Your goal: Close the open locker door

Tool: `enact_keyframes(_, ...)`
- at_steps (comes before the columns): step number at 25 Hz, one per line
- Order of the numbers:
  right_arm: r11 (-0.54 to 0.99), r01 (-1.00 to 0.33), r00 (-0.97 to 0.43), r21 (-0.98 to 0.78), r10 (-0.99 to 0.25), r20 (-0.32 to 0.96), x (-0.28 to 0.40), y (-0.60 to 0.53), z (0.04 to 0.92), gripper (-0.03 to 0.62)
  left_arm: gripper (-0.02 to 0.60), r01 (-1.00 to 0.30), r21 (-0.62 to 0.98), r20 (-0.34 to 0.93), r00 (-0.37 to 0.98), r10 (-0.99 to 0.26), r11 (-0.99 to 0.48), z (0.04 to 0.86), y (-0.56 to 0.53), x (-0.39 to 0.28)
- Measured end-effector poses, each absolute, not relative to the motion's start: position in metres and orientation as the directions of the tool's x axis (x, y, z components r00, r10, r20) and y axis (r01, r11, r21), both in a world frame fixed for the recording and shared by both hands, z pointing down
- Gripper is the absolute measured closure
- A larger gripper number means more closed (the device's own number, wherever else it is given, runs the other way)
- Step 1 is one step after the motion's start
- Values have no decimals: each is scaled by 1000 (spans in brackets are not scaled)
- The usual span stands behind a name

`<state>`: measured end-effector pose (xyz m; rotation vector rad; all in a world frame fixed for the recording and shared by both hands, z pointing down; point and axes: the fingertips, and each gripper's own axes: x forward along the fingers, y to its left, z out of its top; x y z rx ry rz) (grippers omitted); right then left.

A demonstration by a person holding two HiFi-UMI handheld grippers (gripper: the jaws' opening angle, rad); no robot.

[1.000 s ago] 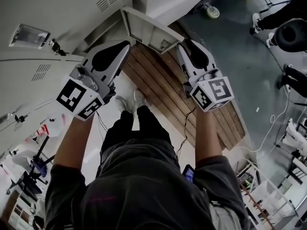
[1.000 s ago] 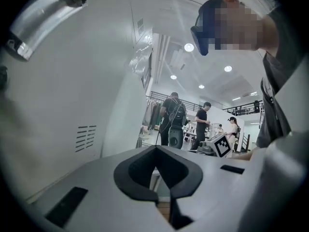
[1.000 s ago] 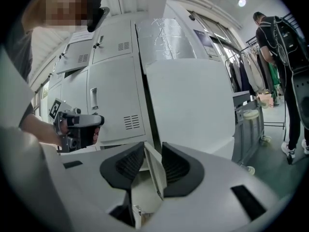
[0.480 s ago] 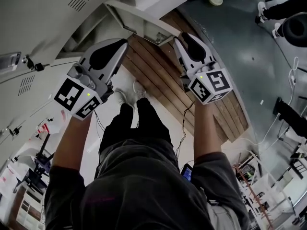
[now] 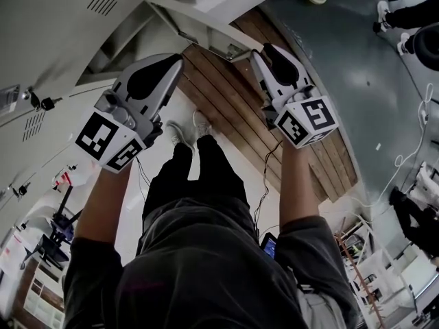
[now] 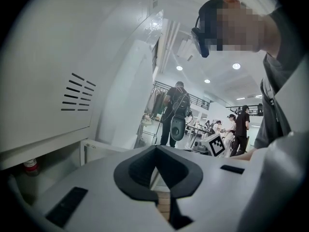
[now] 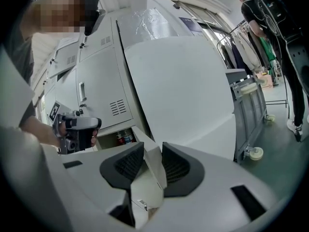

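The locker door (image 5: 206, 36) hangs open at the top of the head view. It is swung out from the grey locker bank (image 5: 68, 19) and juts over the brown plank floor (image 5: 226, 108). It's a plain pale-grey sheet-metal panel with a folded rim all round, and a small fitting sits near its lower corner.

The right hand-held gripper (image 5: 260, 52) is up at that free corner. In the right gripper view its jaws are spread wide. The door's edge (image 7: 149, 153) is slotted straight between the dark ribbed pads (image 7: 176, 168), and the pale inner face runs down through the gap. Beyond it the open compartment shows a couple of small red-labelled containers (image 7: 123, 138) on its floor.

The left hand-held gripper (image 5: 177, 64) sits on the other side, just beside the locker bank and clear of the door. In its own view, the left hand-held gripper (image 6: 155, 168) has its jaws drawn close together with nothing between them. Only a thin slit shows a sliver of the planks. A vented locker front (image 6: 77, 95) fills the left of that view.

Down below, the person's white shoes (image 5: 184, 132) stand on the pale floor beside the planks.
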<state>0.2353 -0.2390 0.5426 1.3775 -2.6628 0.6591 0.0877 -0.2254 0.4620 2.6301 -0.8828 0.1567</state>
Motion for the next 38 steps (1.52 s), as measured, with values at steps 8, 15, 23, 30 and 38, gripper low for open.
enact_keyframes(8,502,-788,-596,-355,-766,239,231,-230,542,471,568,-630,307,209,776,-595,-713,465,-216,72)
enact_keyframes(15,508,-783,-603,-359,-761,240,212,-210,545,473,568,-662,314,203,747,-633,-681,469,-190,39)
enact_keyframes(23,531,-778,-618,-334,-743,257,166,-182,545,477,568,-685,301,194,726,-660,-664,461,-158,-8)
enact_keyframes(30,539,-772,-627,-338,-735,258,133,-165,545,476,568,-710,294,192,700,-688,-640,456,-135,-46)
enact_keyframes(38,555,-766,-637,-324,-722,270,109,-155,546,472,568,-729,300,187,678,-711,-616,459,-119,-72)
